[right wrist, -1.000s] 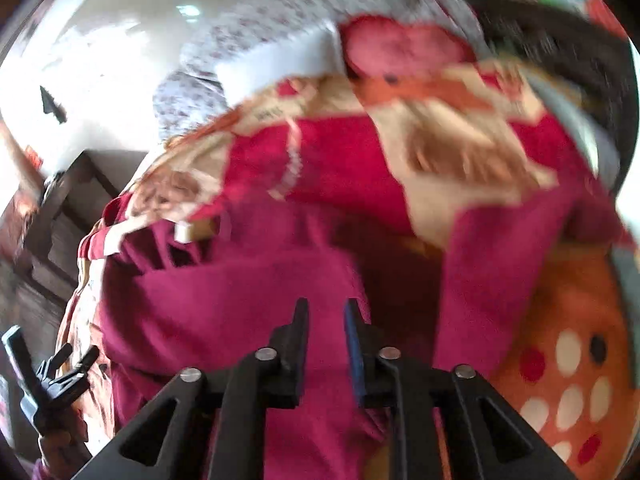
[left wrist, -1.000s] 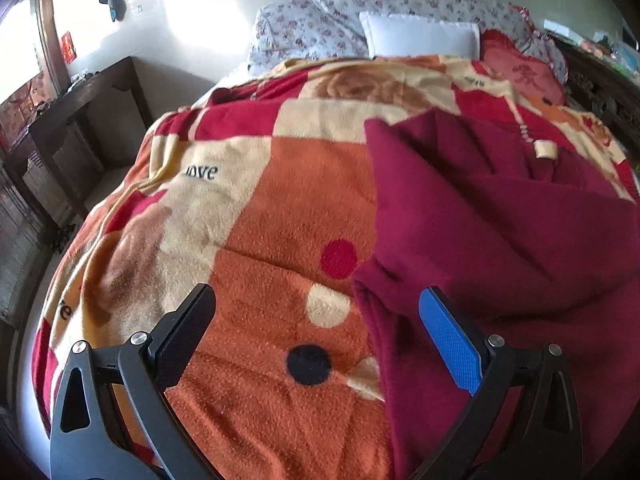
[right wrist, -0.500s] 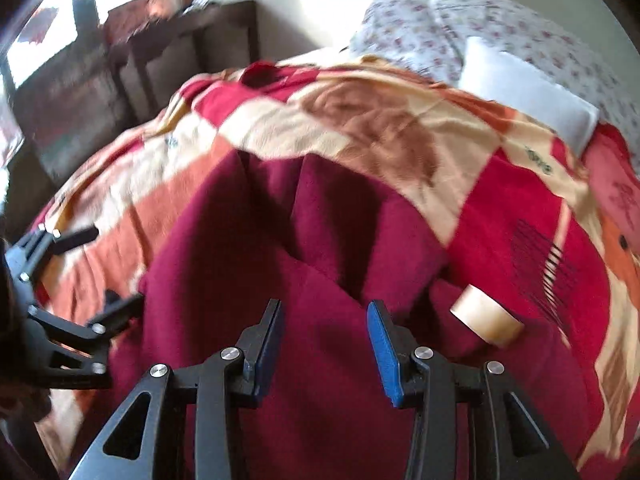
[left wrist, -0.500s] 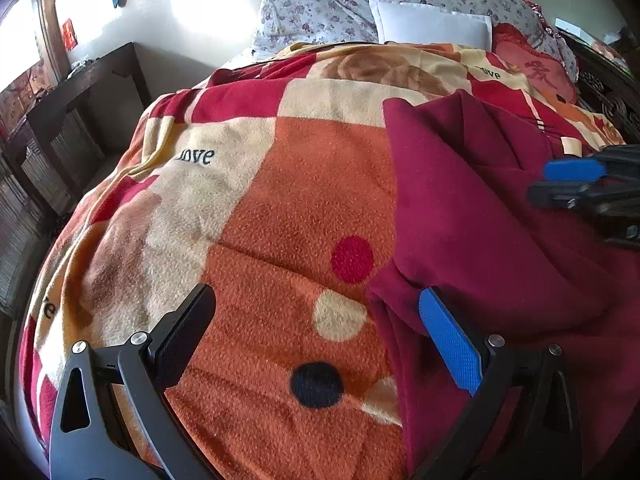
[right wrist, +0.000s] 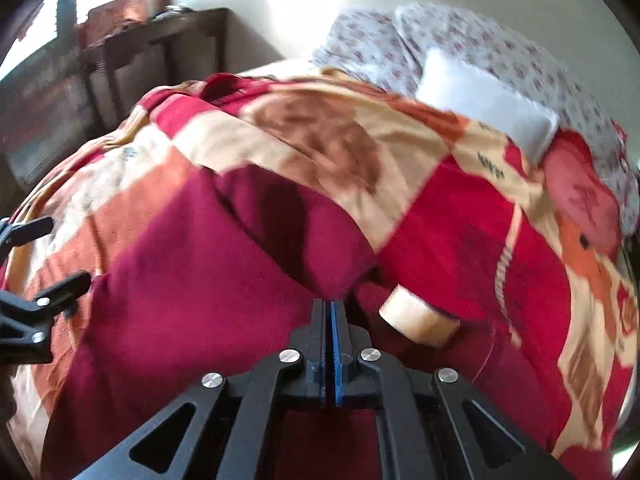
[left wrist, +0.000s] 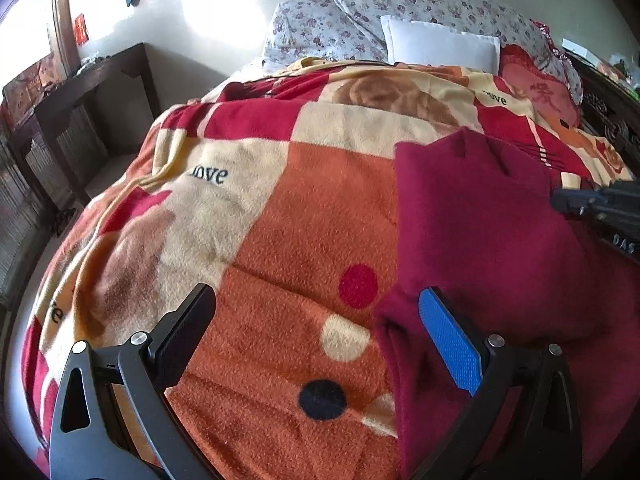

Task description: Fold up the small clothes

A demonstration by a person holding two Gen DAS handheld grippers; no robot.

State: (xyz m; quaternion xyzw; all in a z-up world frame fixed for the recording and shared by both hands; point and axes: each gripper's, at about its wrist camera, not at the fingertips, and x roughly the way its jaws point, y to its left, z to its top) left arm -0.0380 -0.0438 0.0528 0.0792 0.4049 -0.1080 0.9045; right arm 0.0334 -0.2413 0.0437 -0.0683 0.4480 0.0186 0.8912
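A dark red fleece garment (left wrist: 492, 240) lies spread on the patterned blanket (left wrist: 288, 216), right of centre in the left wrist view. It fills the lower middle of the right wrist view (right wrist: 192, 288). My left gripper (left wrist: 316, 320) is open, low over the blanket, its blue-padded finger by the garment's near left edge. My right gripper (right wrist: 331, 308) is shut, its tips against a fold of the garment; I cannot tell whether cloth is pinched. It shows at the right edge of the left wrist view (left wrist: 560, 200).
A tan tape roll (right wrist: 416, 318) lies on the garment just right of my right gripper. Floral pillows (left wrist: 400, 4) and a white pillow (left wrist: 440, 46) sit at the bed's head. A dark wooden table (left wrist: 72, 112) stands left of the bed.
My right gripper has closed from open and moved forward over the garment toward the tape roll. My left gripper stays open and has barely moved.
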